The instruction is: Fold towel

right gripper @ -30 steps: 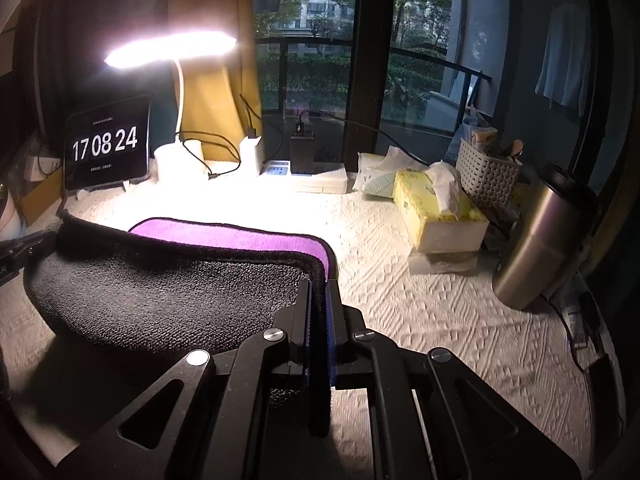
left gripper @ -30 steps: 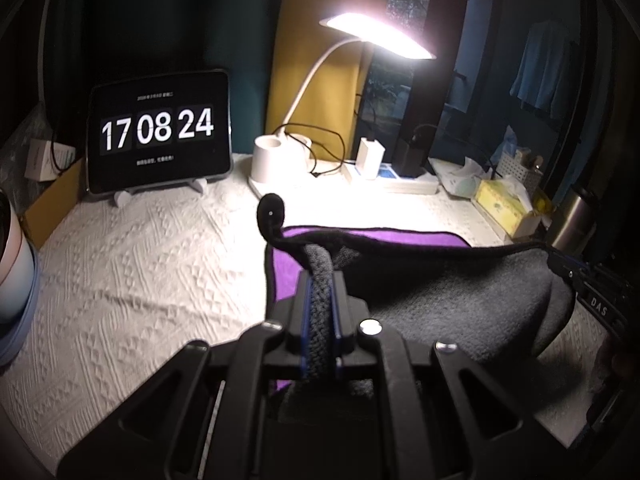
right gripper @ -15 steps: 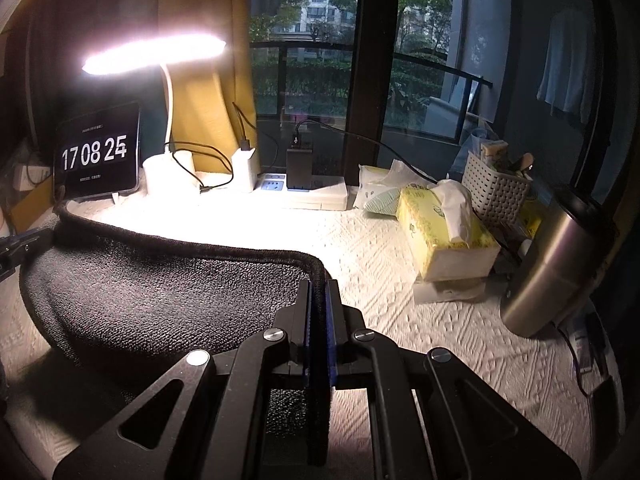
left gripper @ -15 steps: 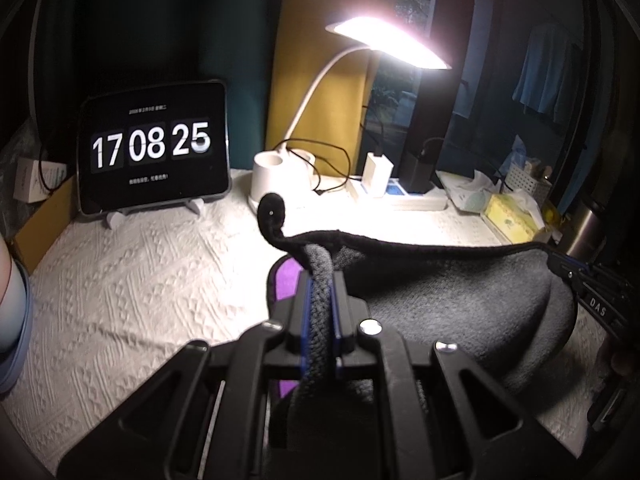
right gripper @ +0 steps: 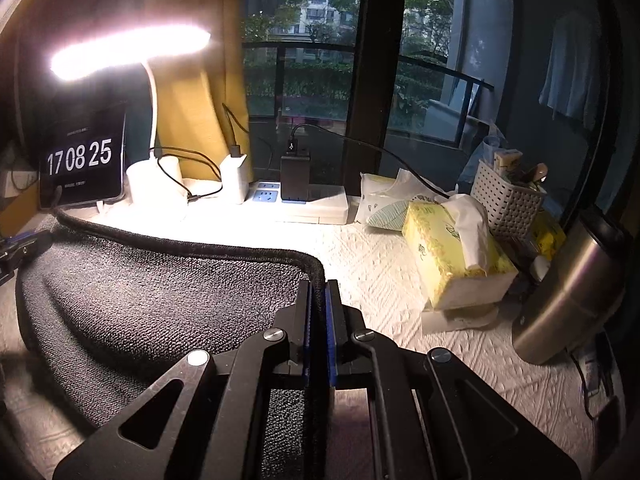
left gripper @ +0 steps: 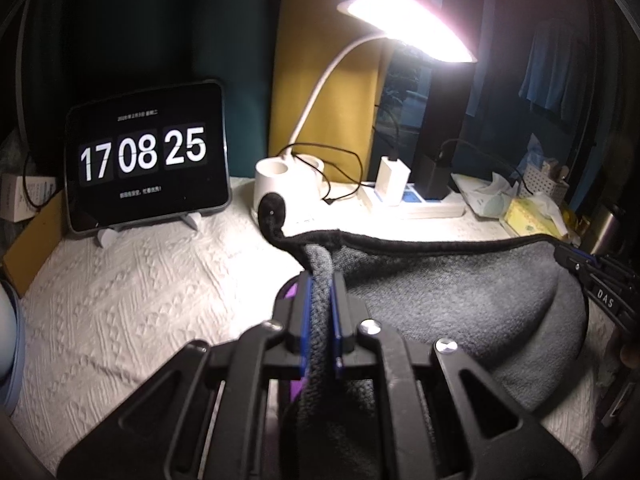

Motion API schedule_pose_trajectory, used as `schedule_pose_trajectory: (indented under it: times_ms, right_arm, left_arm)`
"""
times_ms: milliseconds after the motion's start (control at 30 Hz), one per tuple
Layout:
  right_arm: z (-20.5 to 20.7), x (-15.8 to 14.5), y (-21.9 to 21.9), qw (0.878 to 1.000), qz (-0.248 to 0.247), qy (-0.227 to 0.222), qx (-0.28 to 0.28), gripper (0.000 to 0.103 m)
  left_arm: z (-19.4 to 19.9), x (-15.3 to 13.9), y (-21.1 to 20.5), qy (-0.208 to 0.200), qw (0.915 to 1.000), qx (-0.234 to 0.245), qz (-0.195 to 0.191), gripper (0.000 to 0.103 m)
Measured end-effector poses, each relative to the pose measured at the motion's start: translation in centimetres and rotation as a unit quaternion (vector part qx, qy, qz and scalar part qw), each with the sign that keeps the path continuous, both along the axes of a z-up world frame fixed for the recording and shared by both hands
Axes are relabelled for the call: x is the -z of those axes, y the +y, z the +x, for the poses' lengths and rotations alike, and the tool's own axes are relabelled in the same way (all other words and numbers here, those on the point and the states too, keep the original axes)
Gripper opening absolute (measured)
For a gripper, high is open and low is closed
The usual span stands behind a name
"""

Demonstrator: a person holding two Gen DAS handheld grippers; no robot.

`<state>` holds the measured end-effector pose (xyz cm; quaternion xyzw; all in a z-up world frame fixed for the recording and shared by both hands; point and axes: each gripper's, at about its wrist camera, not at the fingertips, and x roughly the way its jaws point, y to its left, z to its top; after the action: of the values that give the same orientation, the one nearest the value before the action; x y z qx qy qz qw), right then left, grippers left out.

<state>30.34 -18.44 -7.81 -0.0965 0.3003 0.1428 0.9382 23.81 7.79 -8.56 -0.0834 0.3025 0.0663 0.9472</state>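
The towel [left gripper: 460, 296] is dark grey with a black hem and a purple underside; it hangs stretched between my two grippers above the white textured tablecloth. My left gripper [left gripper: 320, 280] is shut on one corner, whose black loop sticks up past the jaws. My right gripper [right gripper: 318, 284] is shut on the other corner of the towel [right gripper: 160, 292]. The right gripper also shows at the right edge of the left wrist view [left gripper: 592, 276]. Only a sliver of purple shows beside the left jaws.
A tablet clock [left gripper: 146, 156] stands at the back left. A lit desk lamp [left gripper: 288, 184], a power strip [right gripper: 304, 200] with chargers, a tissue box [right gripper: 452, 256], a white basket [right gripper: 508, 200] and a steel flask [right gripper: 568, 292] line the back and right.
Both grippers have carried the towel's held edge forward toward the lamp. The purple underside that showed behind the hem is now covered by the grey side.
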Motion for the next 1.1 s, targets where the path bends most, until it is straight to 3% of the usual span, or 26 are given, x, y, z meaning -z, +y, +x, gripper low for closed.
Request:
schedule_pose_trajectory:
  times_ms: [667, 1100]
  right_arm:
    - [4.5, 2.8, 0.6, 1.0, -0.004, 0.018, 0.008, 0.007]
    - [6.6, 5.4, 1.1, 0.999, -0.013, 0.042, 0.008, 0.007]
  left_arm:
    - [4.7, 3.0, 0.5, 0.037, 0.9993, -0.003, 0.01, 0.009]
    - [8.0, 6.1, 1.3, 0.104, 0.9945, -0.001, -0.001, 0.009]
